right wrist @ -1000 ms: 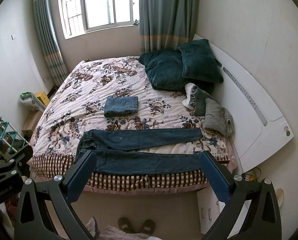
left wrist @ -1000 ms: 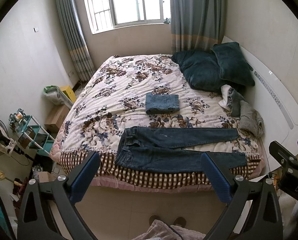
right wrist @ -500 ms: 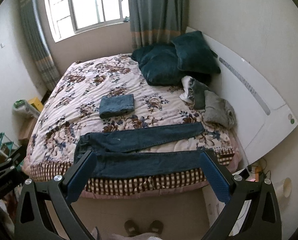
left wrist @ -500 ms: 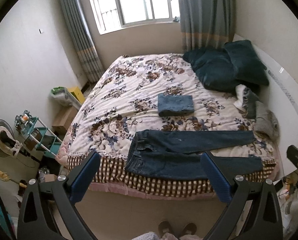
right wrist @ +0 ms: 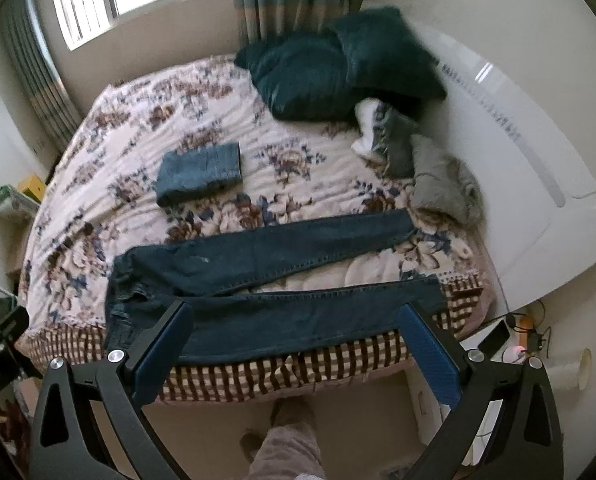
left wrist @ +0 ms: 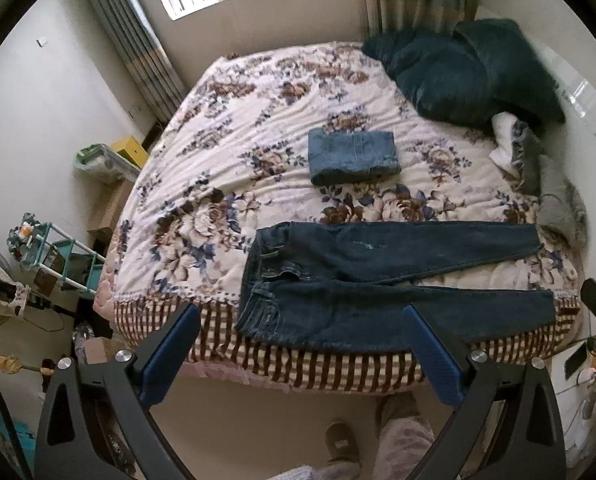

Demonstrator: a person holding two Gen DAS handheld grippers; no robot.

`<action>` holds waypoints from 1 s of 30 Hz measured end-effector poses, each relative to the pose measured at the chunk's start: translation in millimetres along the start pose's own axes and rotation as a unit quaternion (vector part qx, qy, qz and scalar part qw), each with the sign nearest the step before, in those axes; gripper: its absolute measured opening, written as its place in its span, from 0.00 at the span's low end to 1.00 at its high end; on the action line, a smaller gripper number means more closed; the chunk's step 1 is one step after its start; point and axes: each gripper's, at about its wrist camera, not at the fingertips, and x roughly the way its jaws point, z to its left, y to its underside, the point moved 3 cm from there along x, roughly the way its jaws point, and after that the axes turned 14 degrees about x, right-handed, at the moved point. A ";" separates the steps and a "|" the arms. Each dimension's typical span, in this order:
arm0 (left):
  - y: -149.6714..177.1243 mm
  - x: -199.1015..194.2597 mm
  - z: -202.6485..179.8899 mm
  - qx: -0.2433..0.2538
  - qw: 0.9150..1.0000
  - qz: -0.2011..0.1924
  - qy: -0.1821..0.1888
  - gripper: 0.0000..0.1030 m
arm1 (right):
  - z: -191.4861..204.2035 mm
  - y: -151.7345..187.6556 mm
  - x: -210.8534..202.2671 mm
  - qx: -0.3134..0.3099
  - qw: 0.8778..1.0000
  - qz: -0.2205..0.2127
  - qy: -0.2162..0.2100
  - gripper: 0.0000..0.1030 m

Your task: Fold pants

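Both tongs are held wide apart and empty above the near bed edge: the left gripper point(left wrist: 298, 344) over the waist end, the right gripper point(right wrist: 298, 340) over the near leg. Nothing is touched yet.

The jeans point(left wrist: 378, 280) are laid flat across the front of the bed point(left wrist: 225, 152), waistband to the left and hems to the right, with the legs parted in a narrow V and the near leg partly hanging over the checked border. A folded pair point(left wrist: 352, 156) is seen further back, and pillows point(left wrist: 458, 72) near the headboard.

The step in hand is judged to be the first fold, one leg laid over the other. The near leg would best be taken at waistband and hem together, lifted evenly, and laid onto the far leg with seams matched, so that no twist is carried into later folds.
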 end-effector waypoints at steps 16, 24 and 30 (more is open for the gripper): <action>-123.3 256.7 -69.1 0.057 0.990 0.130 0.009 1.00 | 44.1 -132.1 343.7 -0.097 0.986 0.132 0.038 1.00; -138.5 402.3 -122.8 0.184 0.962 0.198 0.030 1.00 | 75.7 -118.1 502.7 -0.226 0.949 0.215 0.054 1.00; -132.7 488.6 -155.0 0.289 0.926 0.234 0.072 0.96 | 112.6 -74.8 594.2 -0.353 0.892 0.277 0.049 1.00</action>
